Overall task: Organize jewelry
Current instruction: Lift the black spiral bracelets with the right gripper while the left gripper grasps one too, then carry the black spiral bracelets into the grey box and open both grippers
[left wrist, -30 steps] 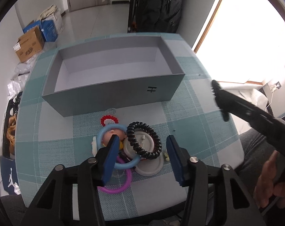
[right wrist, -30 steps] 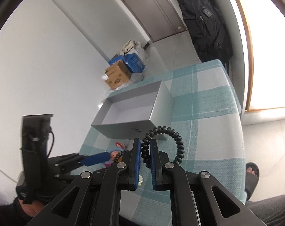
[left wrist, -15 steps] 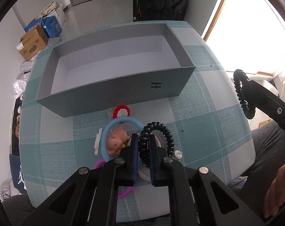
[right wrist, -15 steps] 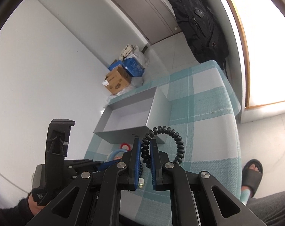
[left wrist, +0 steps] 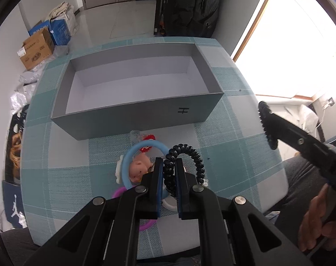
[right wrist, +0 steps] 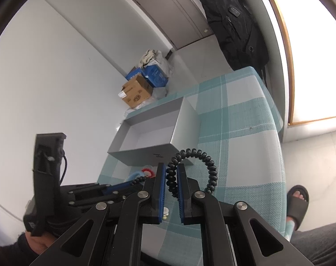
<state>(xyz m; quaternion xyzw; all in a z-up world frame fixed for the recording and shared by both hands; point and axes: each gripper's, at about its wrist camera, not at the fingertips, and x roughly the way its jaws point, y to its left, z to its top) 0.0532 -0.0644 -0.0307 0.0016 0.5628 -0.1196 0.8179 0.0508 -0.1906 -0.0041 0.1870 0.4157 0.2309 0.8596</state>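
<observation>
Each claw, left (left wrist: pixel 168 173) and right (right wrist: pixel 170 178), is clamped on a black coil bracelet (left wrist: pixel 185 159) (springy, light, best pinched across one strand) above the surface (left wrist: pixel 230 137), the grey box (left wrist: pixel 132 119) at twelve o'clock.

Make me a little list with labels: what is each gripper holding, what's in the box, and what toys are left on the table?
left gripper: shut on a black coil band
right gripper: shut on another black coil band
grey box: nothing inside
left on table: blue ring, baby doll charm, pink ring, red-and-white beaded piece
</observation>
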